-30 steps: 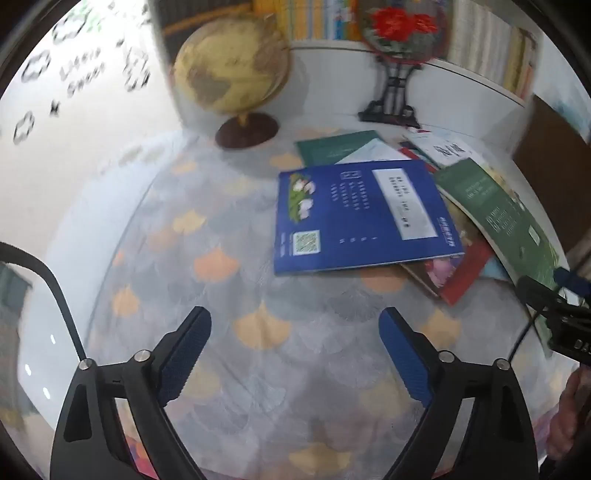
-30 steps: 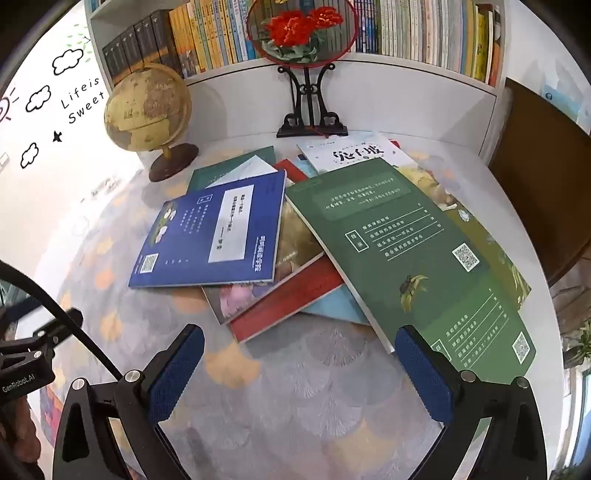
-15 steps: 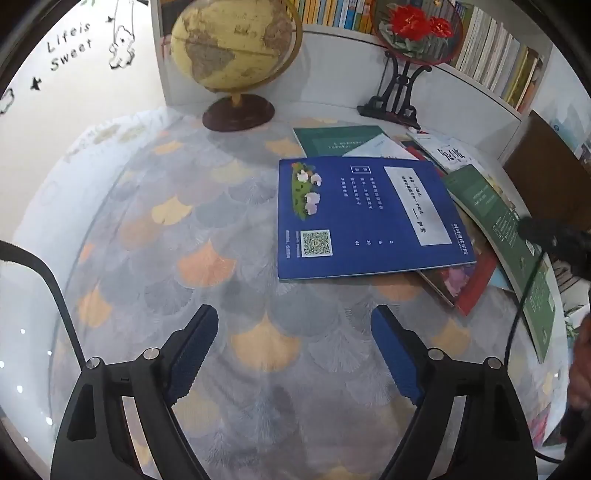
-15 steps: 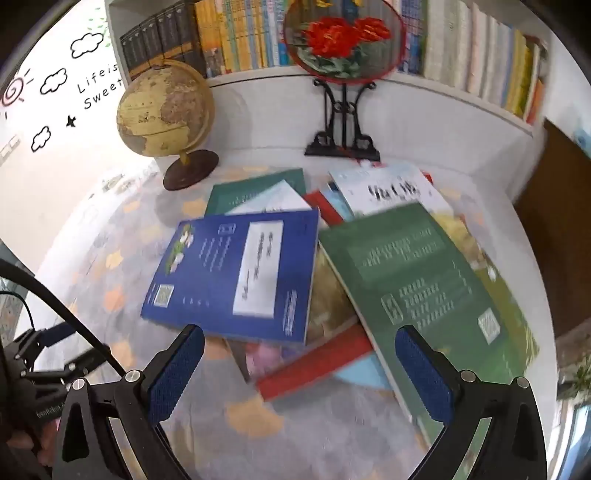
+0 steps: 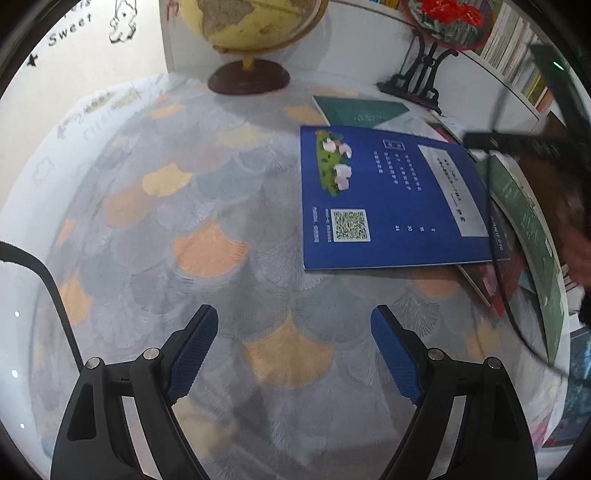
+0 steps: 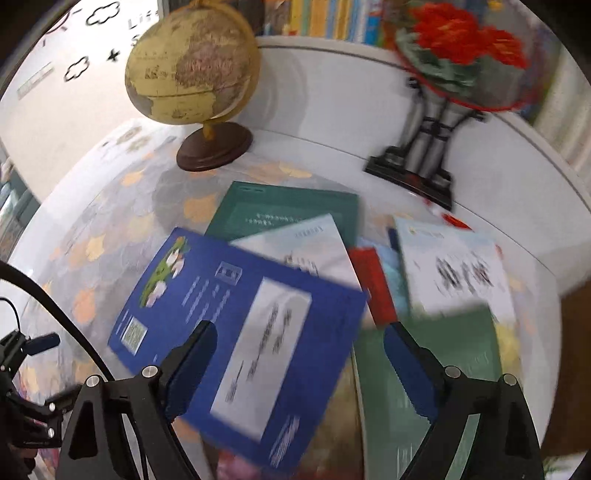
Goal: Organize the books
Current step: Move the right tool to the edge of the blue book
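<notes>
A blue book (image 5: 391,199) lies face up on top of a loose pile of books on the patterned tablecloth (image 5: 207,229). My left gripper (image 5: 295,350) hovers open over bare cloth just in front of the blue book's near edge, nothing between its fingers. My right gripper (image 6: 299,362) hangs above the blue book (image 6: 240,332); its jaws are closing and stand wide, with nothing pinched. In the right wrist view a dark green book (image 6: 284,210), a red book (image 6: 373,284), a white book (image 6: 454,273) and a large green book (image 6: 443,369) lie spread around it.
A globe (image 6: 192,74) on a brown foot stands at the back left. A round red-flower fan on a black stand (image 6: 443,147) sits at the back right. Behind them runs a white shelf of upright books (image 6: 325,22). The other hand's gripper (image 5: 524,144) shows at the right.
My left gripper came down and closer to the blue book's edge. My right gripper swung left across the pile, from the large green book to over the blue one, and its jaws narrowed a little.
</notes>
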Available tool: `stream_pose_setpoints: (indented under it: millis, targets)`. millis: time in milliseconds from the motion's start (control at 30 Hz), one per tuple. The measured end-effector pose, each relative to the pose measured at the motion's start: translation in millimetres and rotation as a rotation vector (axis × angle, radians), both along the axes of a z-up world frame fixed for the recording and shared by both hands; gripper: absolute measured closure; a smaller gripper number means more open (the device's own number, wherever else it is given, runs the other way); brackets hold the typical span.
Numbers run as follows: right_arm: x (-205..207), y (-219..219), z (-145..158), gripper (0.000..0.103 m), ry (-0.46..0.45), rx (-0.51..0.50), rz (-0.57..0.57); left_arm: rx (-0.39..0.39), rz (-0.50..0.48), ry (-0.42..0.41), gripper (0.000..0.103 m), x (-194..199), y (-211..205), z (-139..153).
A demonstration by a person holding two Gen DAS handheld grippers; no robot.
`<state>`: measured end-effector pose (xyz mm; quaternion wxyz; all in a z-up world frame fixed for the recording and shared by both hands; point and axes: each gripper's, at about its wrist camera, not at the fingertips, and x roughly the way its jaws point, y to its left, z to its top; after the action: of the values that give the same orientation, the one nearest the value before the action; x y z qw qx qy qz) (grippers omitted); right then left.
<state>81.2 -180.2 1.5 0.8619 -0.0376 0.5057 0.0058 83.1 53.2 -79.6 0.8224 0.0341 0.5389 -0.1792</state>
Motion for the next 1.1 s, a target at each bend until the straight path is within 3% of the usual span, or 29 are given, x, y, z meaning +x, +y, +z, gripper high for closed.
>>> stream_pose_setpoints:
  millis: [200, 400, 633, 800, 900, 1100]
  targets:
    - [60, -9, -27, 0.022, 0.088, 0.081, 0.078, -0.003, -0.048, 0.032, 0.020, 5, -22, -13]
    - [72, -9, -45, 0.022, 0.134, 0.118, 0.104, 0.055, -0.094, 0.000, 0.020, 16, -47, -20]
    - [48, -4, -49, 0.020, 0.152, 0.119, 0.141, 0.123, -0.185, -0.057, 0.019, 10, -62, -23]
    - [17, -10, -47, 0.020, 0.169, 0.199, 0.107, 0.135, -0.209, -0.057, 0.018, -5, -55, -22]
    - [-15, -12, -46, 0.020, 0.185, 0.294, 0.085, 0.140, -0.197, -0.047, 0.018, -16, -48, -22]
    - [-79, -4, -49, 0.020, 0.220, 0.391, 0.026, 0.128, -0.163, -0.038, 0.020, -42, -34, -21]
